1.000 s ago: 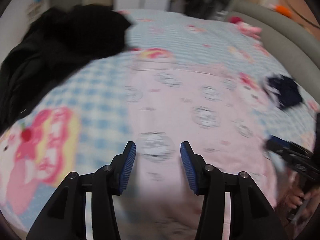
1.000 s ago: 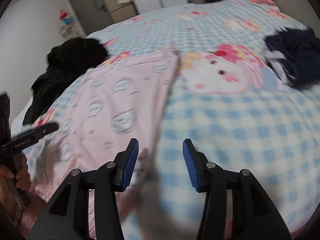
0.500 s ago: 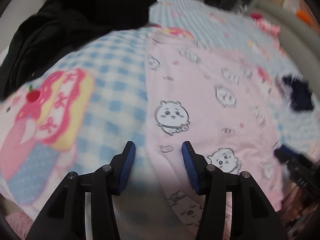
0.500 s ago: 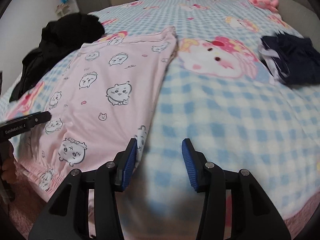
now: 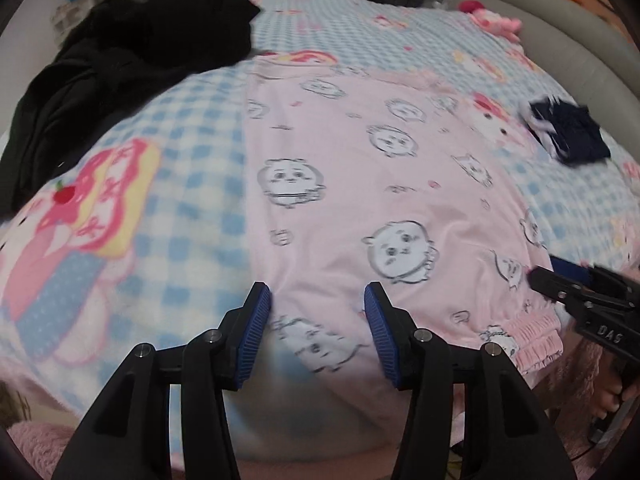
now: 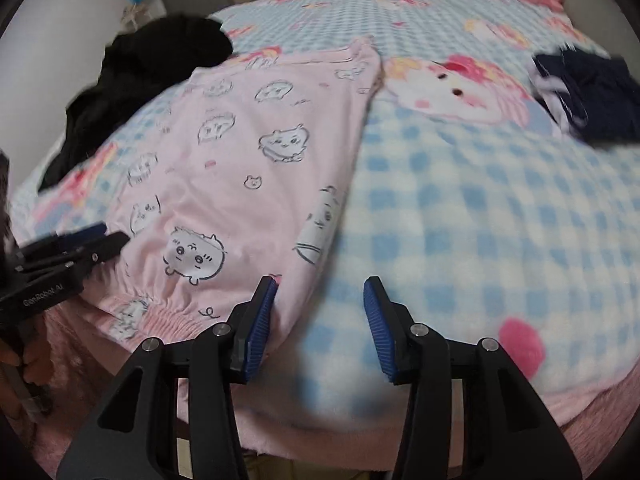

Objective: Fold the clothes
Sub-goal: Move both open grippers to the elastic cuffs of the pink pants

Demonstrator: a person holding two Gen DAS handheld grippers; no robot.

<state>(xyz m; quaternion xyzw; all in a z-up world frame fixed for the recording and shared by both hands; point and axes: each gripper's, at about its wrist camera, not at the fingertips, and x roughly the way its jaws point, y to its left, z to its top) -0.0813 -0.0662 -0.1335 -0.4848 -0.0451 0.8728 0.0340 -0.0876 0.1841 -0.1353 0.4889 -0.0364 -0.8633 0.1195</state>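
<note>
A pink garment (image 5: 360,184) printed with cartoon animal faces lies spread flat on a blue-checked blanket (image 6: 480,216), its gathered elastic edge nearest the cameras at the bed's near side. The left gripper (image 5: 316,308) hangs over the garment's near left part, jaws apart and empty; the right gripper (image 6: 320,300) is likewise released, straddling the garment's right edge, though blur leaves contact uncertain. A black garment heap (image 5: 132,52) lies far left, and a dark navy garment (image 6: 592,96) lies far right.
</note>
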